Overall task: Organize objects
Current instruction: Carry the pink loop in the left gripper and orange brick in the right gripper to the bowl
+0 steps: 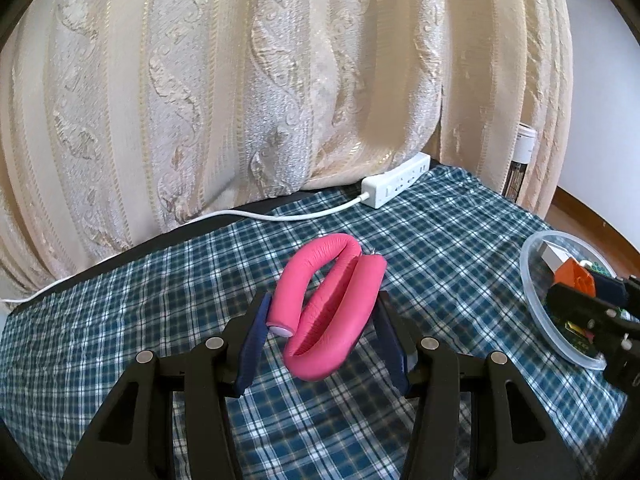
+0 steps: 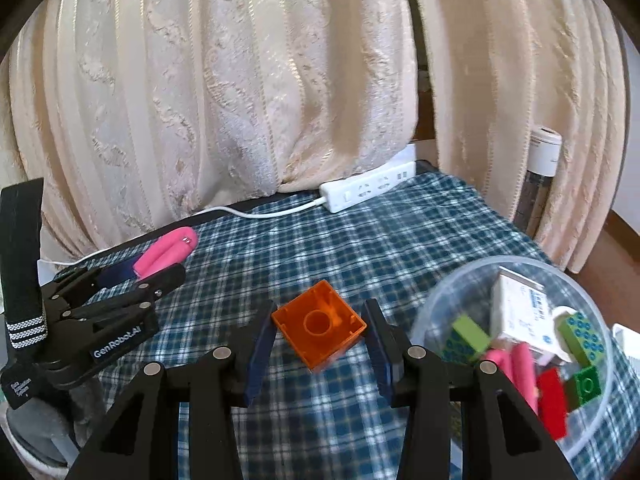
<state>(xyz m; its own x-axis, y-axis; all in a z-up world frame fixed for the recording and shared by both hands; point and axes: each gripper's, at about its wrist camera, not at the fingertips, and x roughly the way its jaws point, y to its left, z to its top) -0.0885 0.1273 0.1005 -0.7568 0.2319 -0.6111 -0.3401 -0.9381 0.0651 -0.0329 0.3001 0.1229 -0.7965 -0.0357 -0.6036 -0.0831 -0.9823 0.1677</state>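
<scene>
The left gripper (image 1: 320,336) is pinching a pink foam roller (image 1: 332,304) that is bent into a squashed loop. Its 2 blue pads (image 1: 253,340) are pressing on the roller from both sides, and the roller is sitting just above the blue checked tablecloth (image 1: 120,320) (you cannot tell if it is touching the cloth). In the right wrist view, the same roller (image 2: 166,254) is poking out past the tips of the left gripper (image 2: 160,268) at the far left.

The right gripper (image 2: 320,334) is pinching an orange toy block (image 2: 320,330). The block is turned so its hollow side with a round ring is facing the camera. The blue pads (image 2: 260,344) are touching its left and right corners, and the block is up off the cloth.

Just to the right of the block, a clear plastic bowl (image 2: 440,308) is sitting on the tablecloth (image 2: 340,248). Inside it are lying a white box (image 2: 520,312), 2 light green blocks with blue dots (image 2: 582,338), a dark green block (image 2: 586,386), a red block (image 2: 552,404) and more pink rollers (image 2: 520,368). In the left wrist view, the bowl (image 1: 532,292) is showing at the right edge with the right gripper (image 1: 592,312) in front of it.

At the back of the table, a white power strip (image 2: 368,192) with a white cord (image 2: 260,212) is lying by the cream curtain (image 2: 240,80).
</scene>
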